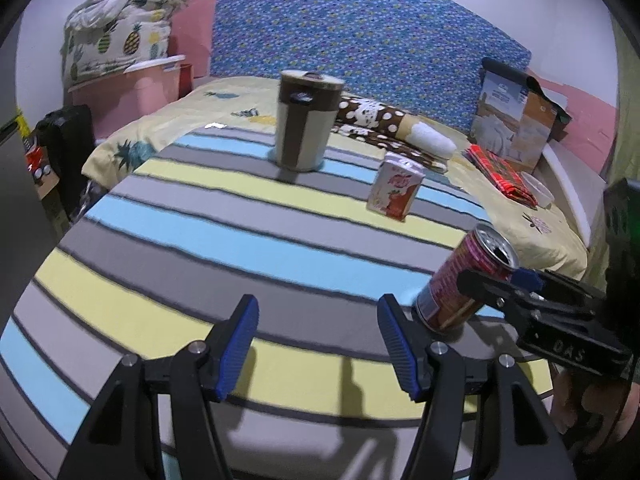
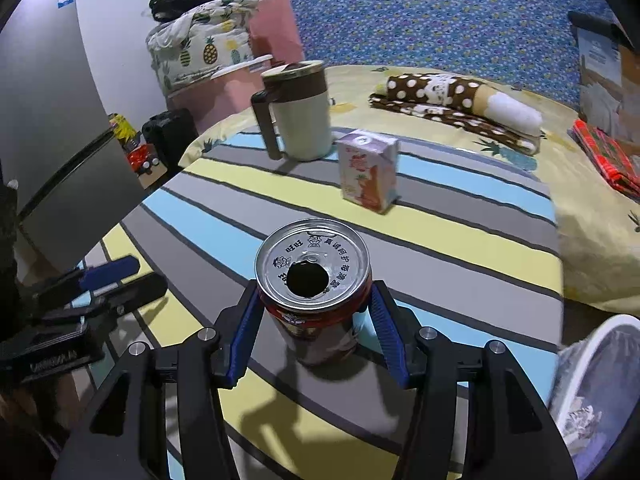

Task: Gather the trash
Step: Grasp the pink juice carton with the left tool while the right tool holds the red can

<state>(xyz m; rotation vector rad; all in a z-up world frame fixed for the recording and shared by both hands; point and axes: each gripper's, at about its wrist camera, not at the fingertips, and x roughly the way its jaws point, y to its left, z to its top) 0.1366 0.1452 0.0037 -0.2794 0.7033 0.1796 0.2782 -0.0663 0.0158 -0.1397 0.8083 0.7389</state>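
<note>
The left gripper (image 1: 316, 344) is black, with two angular arms that each end in a ribbed blue pad (image 1: 236, 346). Silver screws (image 1: 199, 347) sit at the arm joints behind the pads. The right gripper (image 2: 314, 330) has the same black frame, blue ribbed pads (image 2: 386, 332) and round silver screws (image 2: 427, 333). Seen from the left gripper, its black side bears faint raised lettering.
</note>
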